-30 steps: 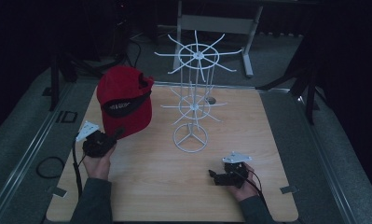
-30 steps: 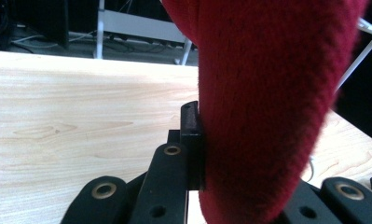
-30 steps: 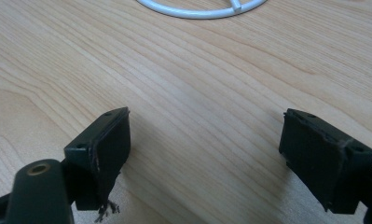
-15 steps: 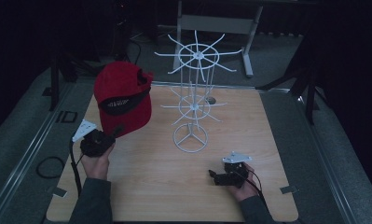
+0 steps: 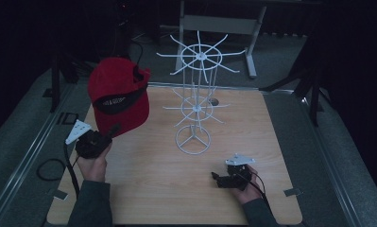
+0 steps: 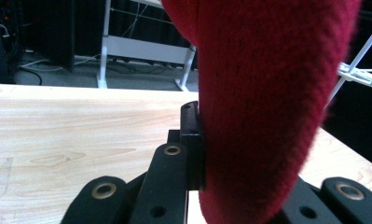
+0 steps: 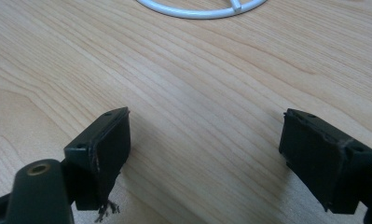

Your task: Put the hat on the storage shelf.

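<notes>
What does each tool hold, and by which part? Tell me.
The left tool is shut on the red cap, gripping its lower edge, off the table. The right tool is open and holds nothing.

1. Light wooden counter, pale grain, rounded corners, set among dark grey floor mats.
2. Standing on it, just behind the middle: white wire rack, upright, ring-shaped foot flat on the wood, spoked tiers above.
3. Resting at the near right edge: right tongs, low against the wood, jaws wide apart with bare grain between them.
4. Seen from those tongs: curved white rim of the rack's foot on the wood just ahead.
5. Small dark round spot on the surface behind the rack; too small to identify.
</notes>
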The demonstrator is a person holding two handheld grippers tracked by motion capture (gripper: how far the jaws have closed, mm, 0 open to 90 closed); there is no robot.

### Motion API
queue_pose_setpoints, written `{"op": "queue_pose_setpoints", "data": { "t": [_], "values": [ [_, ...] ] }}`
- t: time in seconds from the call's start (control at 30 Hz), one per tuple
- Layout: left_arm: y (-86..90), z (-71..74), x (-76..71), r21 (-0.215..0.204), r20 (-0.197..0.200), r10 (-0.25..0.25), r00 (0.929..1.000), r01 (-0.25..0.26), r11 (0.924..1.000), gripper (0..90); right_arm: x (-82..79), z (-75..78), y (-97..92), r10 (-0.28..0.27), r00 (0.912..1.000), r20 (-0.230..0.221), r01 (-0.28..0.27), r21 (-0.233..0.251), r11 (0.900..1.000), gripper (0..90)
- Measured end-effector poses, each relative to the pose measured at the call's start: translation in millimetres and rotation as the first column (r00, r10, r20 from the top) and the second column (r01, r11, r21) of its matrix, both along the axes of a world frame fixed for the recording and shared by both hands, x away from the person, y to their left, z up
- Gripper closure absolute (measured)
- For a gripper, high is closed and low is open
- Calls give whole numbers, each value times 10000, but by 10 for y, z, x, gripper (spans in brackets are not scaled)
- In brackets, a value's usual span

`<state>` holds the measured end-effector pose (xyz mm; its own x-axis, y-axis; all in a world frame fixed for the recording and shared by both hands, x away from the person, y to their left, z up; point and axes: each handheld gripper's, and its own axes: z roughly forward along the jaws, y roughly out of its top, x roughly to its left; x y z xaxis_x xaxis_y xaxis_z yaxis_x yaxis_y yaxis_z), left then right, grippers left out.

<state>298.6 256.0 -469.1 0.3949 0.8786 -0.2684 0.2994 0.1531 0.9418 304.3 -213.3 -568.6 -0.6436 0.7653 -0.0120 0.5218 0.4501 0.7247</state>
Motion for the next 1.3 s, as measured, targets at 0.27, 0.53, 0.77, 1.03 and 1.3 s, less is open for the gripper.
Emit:
{"op": "queue_pose_setpoints", "data": {
  "t": [0.27,0.53,0.77,1.03,1.3],
  "values": [
    [-4,52,-15,-9,98,-101,9999,101,9999,853,-1,0,0,0,10000,-12,0,-6,10000,163],
    [-15,134,-36,77,257,-164,9995,163,9998,853,-1,1,-1,3,10000,-22,-3,-7,10000,163],
    [-15,170,-48,127,324,-159,9993,155,9998,853,-1,1,0,-1,10000,-26,1,-4,10000,163],
    [-11,188,-46,96,361,-164,9992,161,9998,853,-2,1,0,-5,10000,-32,5,-2,10000,163],
    [-42,227,-42,51,503,-195,9985,193,9998,853,-1,1,0,-3,10000,-24,3,-4,10000,163]
  ]
}}
